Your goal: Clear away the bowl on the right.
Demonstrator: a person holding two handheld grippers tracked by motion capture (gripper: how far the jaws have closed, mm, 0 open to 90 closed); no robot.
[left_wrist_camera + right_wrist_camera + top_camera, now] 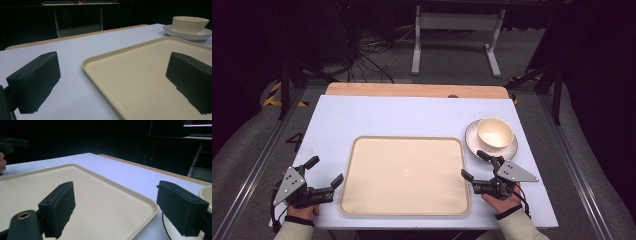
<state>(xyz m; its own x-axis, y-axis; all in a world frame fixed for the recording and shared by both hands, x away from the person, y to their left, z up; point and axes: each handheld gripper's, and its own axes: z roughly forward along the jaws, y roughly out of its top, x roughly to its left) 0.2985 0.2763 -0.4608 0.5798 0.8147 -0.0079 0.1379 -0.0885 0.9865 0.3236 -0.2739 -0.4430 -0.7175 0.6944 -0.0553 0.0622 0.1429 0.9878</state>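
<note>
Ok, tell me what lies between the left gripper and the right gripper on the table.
The beige tray lies between the left gripper and the right gripper, flat on the white table with nothing on it. The high view shows this.

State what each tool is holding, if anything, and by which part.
Nothing is held. The left tool and the right tool both stand open with empty jaws, one at each side of the tray, near the bowl on its plate.

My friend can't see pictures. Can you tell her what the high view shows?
A person's two hands hold open grippers, left gripper and right gripper, either side of a beige tray on a white table. A cream bowl sits on a plate right of the tray.
</note>
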